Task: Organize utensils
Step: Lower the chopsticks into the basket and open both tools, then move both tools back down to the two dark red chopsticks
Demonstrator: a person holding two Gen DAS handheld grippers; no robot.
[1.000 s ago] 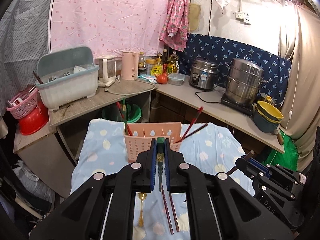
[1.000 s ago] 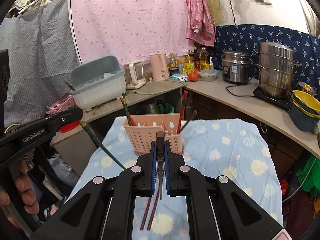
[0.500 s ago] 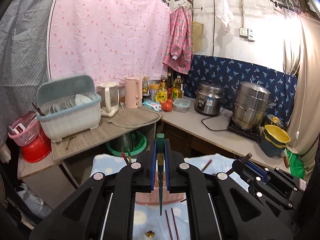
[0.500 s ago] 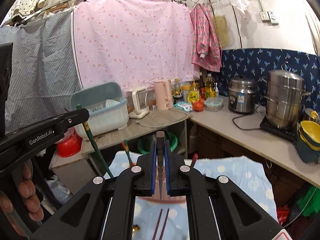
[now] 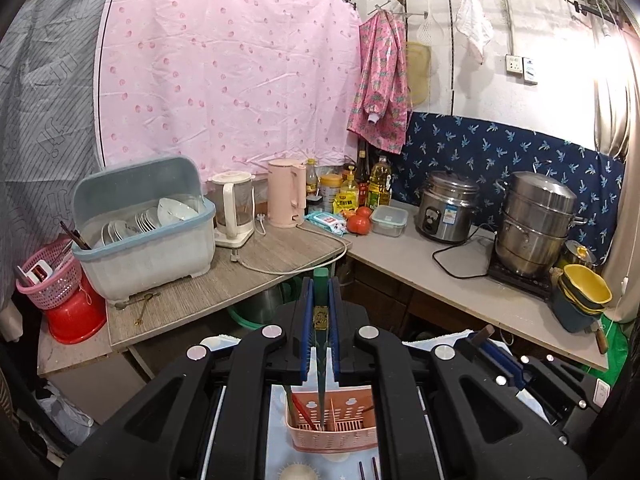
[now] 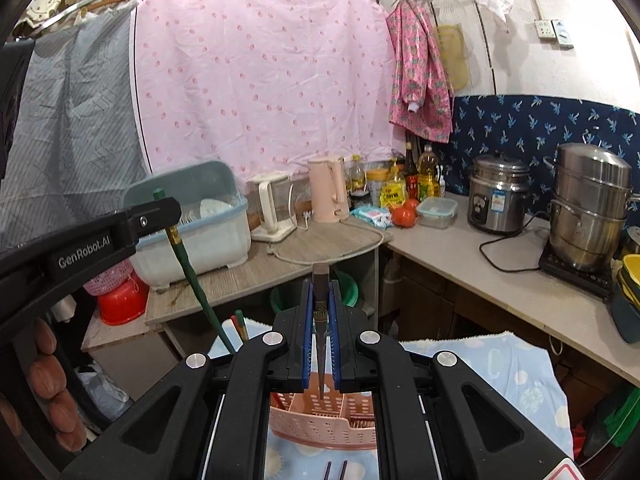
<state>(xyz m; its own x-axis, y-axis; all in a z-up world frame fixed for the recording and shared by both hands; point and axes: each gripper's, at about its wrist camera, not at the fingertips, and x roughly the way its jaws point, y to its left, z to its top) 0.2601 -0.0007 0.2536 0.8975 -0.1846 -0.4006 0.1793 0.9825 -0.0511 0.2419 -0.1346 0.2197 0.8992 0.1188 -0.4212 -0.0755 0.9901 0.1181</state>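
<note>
My left gripper is shut on a dark green chopstick that hangs tip-down over the pink utensil basket. The basket holds several red and green chopsticks. My right gripper is shut on a dark brown chopstick, tip-down over the same basket. The left gripper with its green chopstick also shows at the left of the right wrist view. A pair of dark chopsticks lies on the blue cloth in front of the basket.
Behind the cloth-covered table is a wooden counter with a dish rack, a blender jug and a pink kettle. A rice cooker and steel steamer stand right. A red basin sits left.
Both grippers have risen and tilted up with their chopsticks. The basket has dropped to the bottom of both views and the chopstick tips now hang over it.
</note>
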